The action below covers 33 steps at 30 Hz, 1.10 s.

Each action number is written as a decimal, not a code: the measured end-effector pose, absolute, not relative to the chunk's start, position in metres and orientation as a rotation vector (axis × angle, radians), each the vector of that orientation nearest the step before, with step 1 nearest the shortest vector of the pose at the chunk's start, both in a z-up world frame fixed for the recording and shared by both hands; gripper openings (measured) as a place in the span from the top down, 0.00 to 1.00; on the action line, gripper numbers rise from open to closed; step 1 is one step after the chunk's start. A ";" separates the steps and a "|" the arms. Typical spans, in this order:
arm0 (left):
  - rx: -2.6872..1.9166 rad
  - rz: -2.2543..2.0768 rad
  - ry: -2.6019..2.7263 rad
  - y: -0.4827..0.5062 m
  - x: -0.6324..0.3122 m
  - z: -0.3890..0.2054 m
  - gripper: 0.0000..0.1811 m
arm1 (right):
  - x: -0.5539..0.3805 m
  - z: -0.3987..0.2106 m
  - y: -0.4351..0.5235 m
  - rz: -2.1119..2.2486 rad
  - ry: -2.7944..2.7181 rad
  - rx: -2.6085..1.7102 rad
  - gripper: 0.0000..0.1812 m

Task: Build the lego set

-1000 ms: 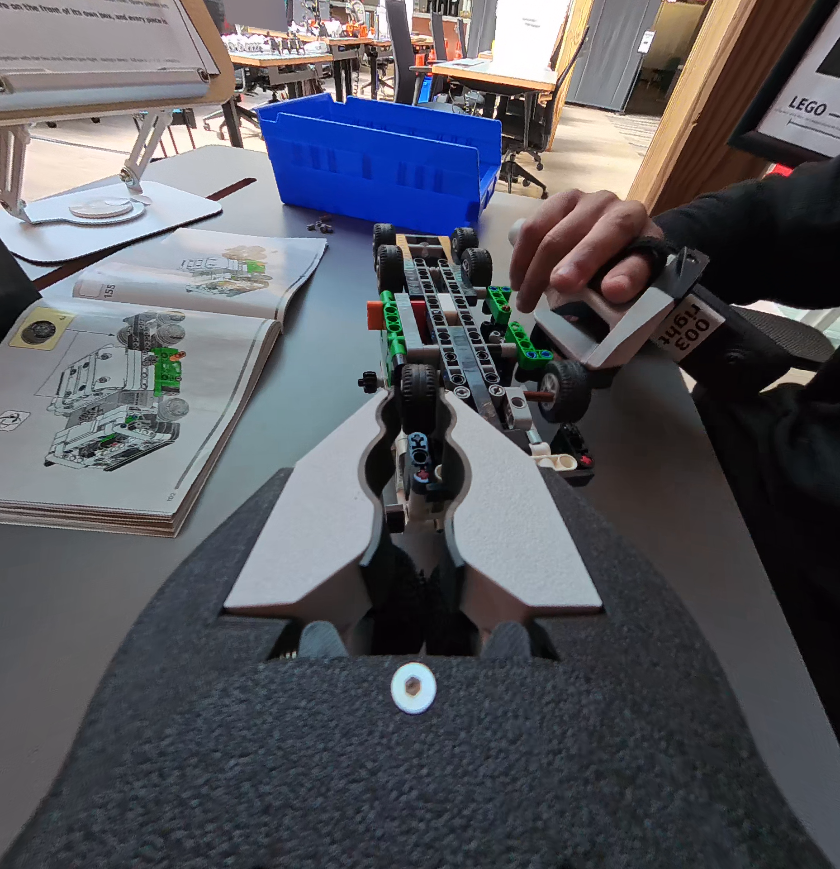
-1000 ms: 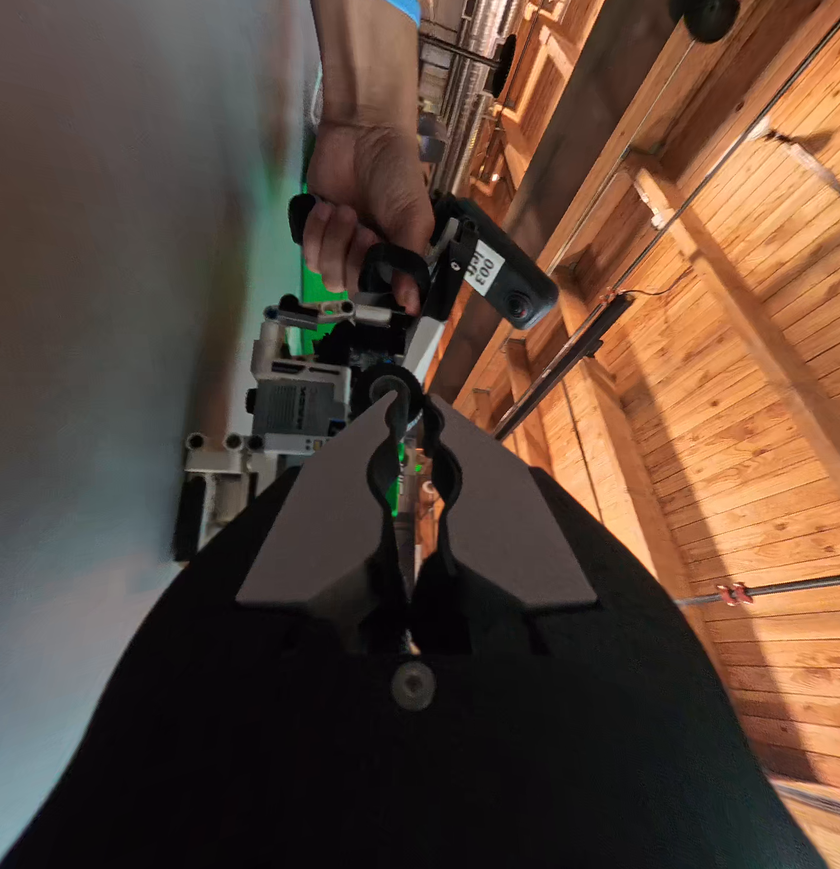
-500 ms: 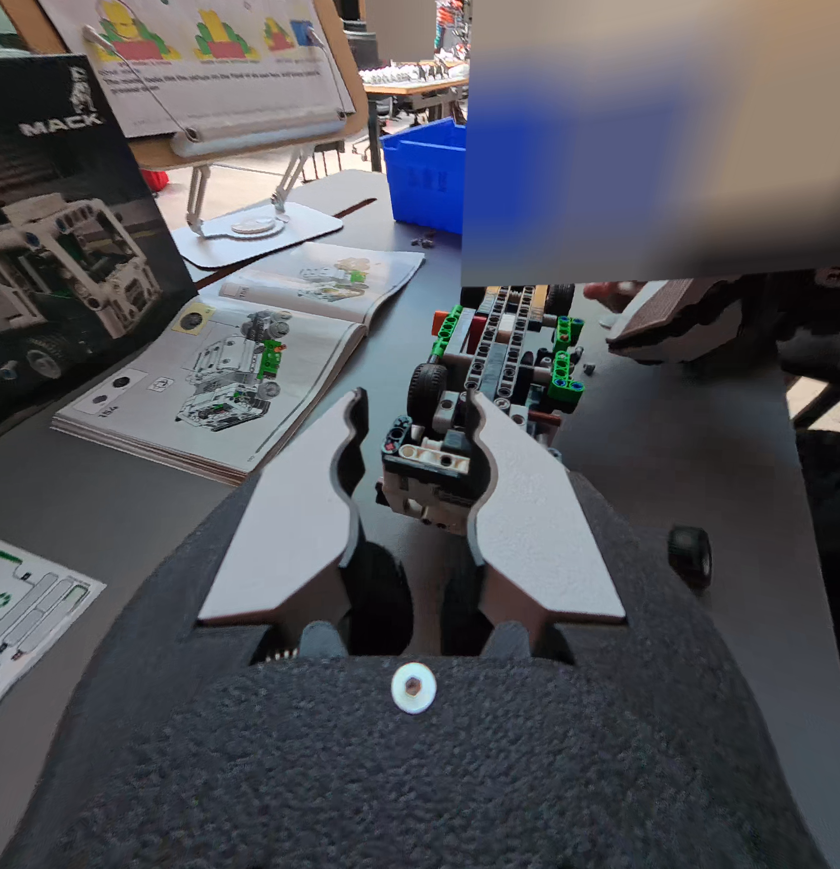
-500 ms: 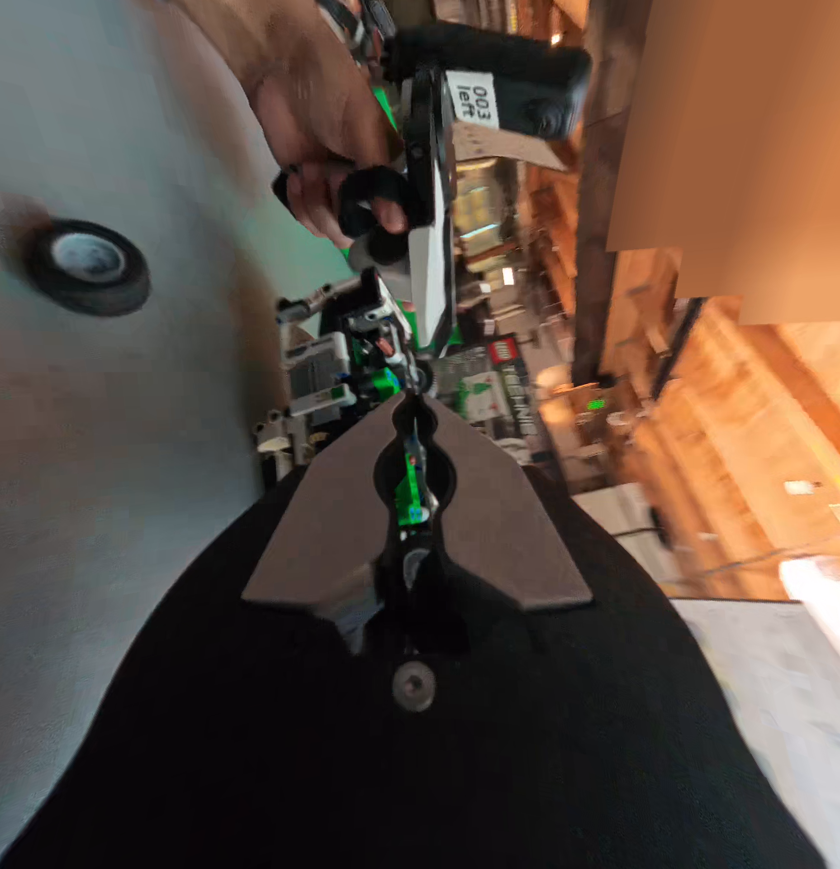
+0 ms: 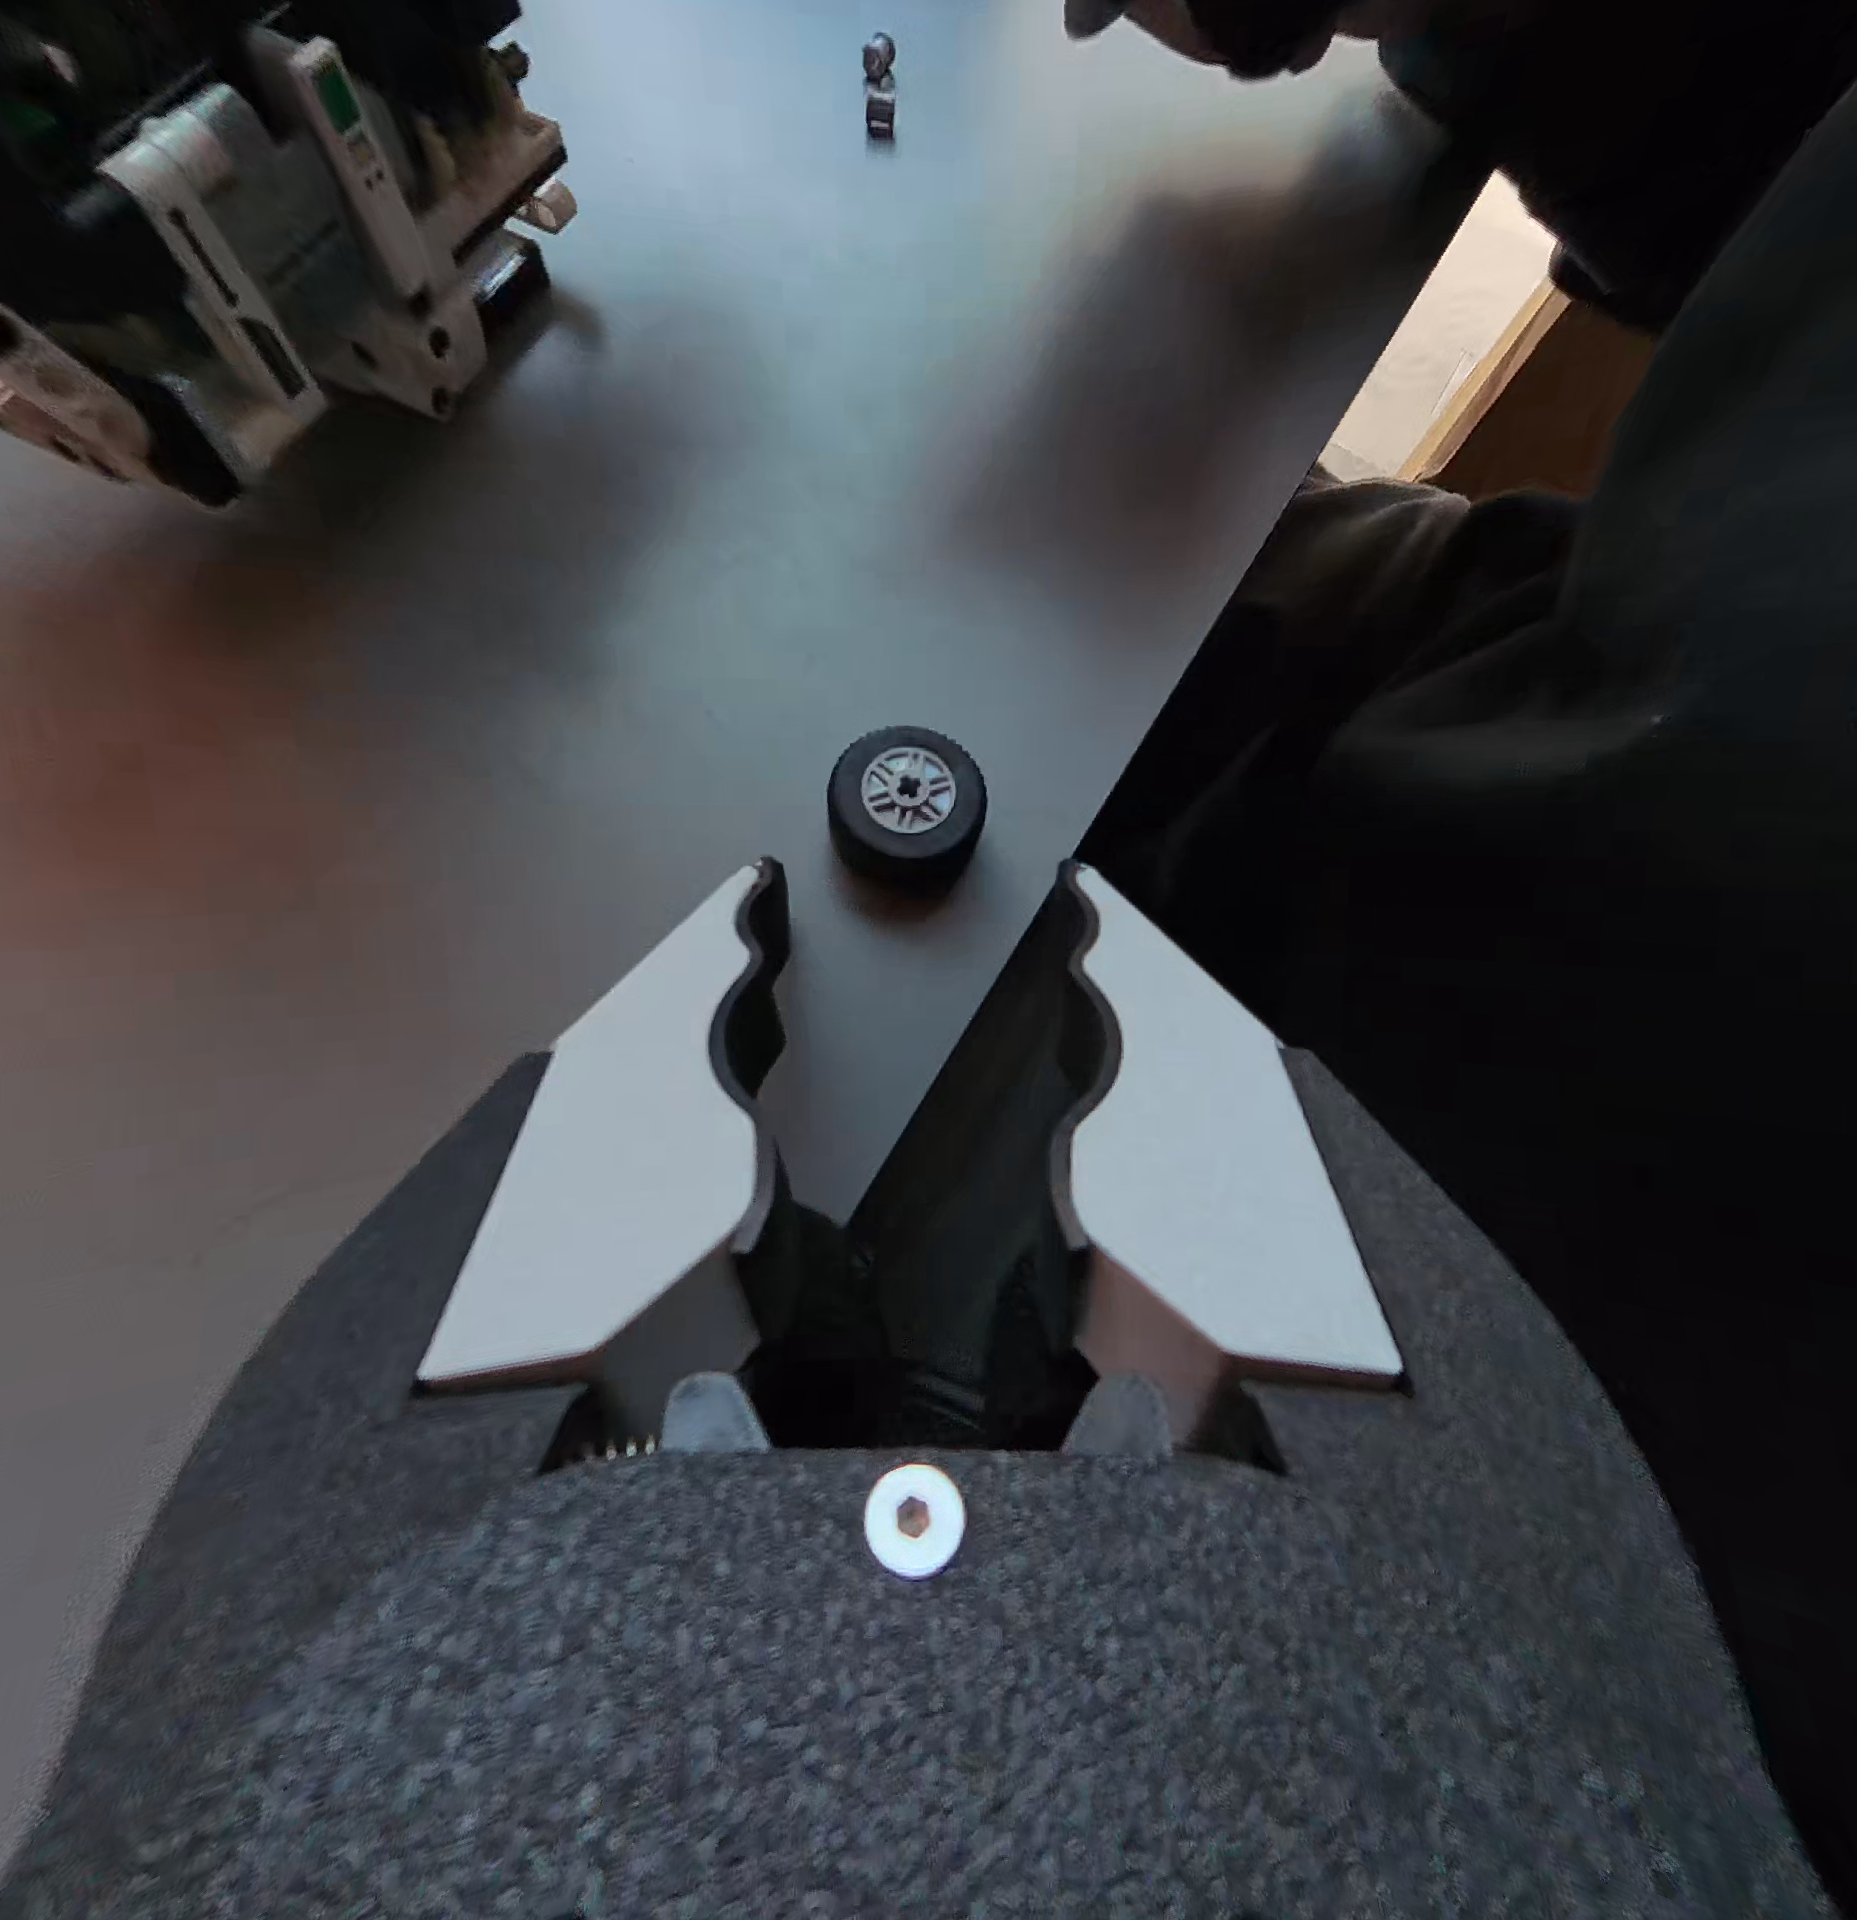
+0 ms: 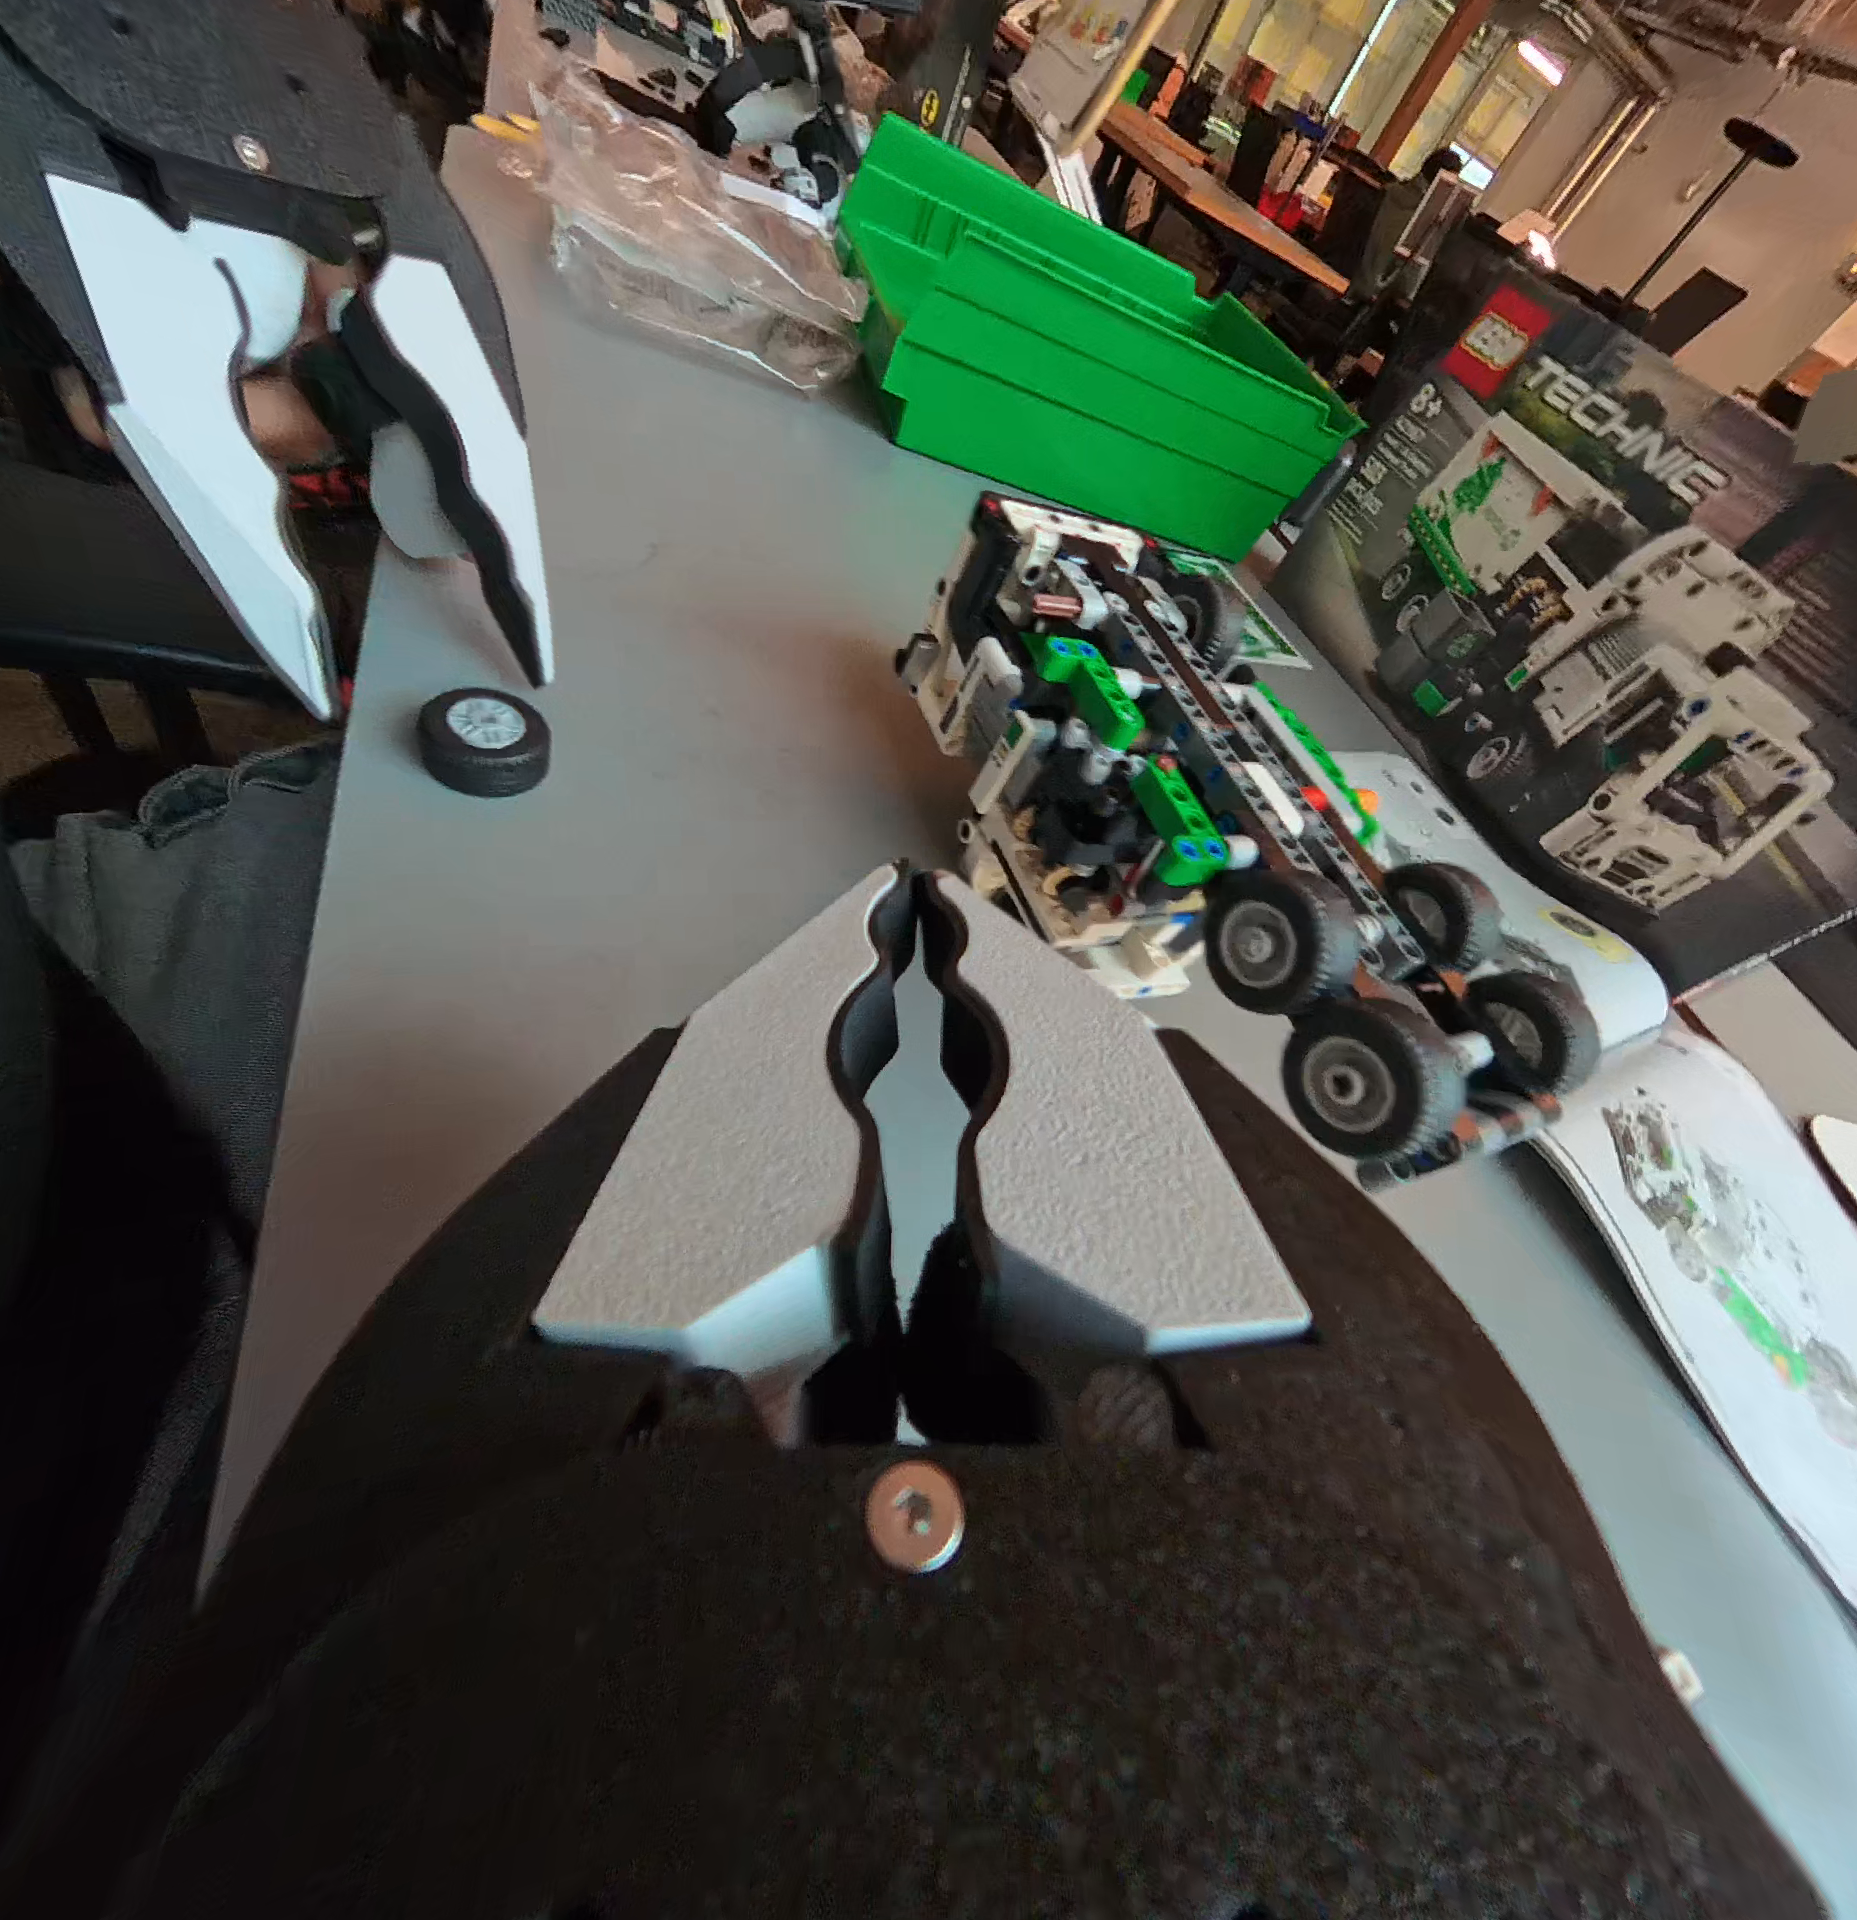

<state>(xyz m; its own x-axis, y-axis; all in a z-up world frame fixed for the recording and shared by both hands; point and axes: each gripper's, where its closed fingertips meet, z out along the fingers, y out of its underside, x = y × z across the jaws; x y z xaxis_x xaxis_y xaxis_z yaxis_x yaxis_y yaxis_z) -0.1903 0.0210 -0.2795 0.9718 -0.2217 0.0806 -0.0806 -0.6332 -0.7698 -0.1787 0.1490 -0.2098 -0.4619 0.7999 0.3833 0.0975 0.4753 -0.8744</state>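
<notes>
A loose black wheel with a grey hub [image 5: 906, 805] lies flat on the grey table [image 5: 612, 644] near its edge. My left gripper [image 5: 916, 873] is open and empty, its fingertips just short of the wheel on either side. The right wrist view shows the same wheel [image 6: 482, 743] under the open left gripper [image 6: 430, 691]. The part-built truck [image 6: 1163, 779], white, green and black with several wheels, lies tipped on its side on the table; its cab end shows in the left wrist view [image 5: 228, 239]. My right gripper [image 6: 916, 883] is shut and empty, just short of the truck.
A green bin [image 6: 1059, 364] and clear plastic bags [image 6: 685, 229] stand behind the truck. The set's box [image 6: 1630, 623] stands at the right, and the open instruction booklet [image 6: 1734, 1299] lies under the truck's rear. A small loose part [image 5: 879, 83] lies farther off. A person's dark clothing [image 5: 1526, 935] borders the table edge. The tips of one gripper are about 15 cm away from the tips of the other.
Both grippers have let go of the truck, which now lies on the table. A wheel came off it. My left gripper opened and swung over to that wheel; the right drew back, shut.
</notes>
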 end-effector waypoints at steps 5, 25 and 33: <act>-2.226 -0.161 0.239 0.038 -0.184 -0.282 0.84 | -0.177 -0.235 0.120 0.920 -2.002 -0.726 1.00; -1.973 -1.133 -0.097 0.069 -0.180 -0.218 0.84 | -0.196 -0.224 0.069 0.761 -2.106 -0.019 0.92; -1.969 -0.301 0.303 0.075 -0.200 -0.209 0.88 | -0.208 -0.234 0.080 0.970 -2.293 -0.390 0.93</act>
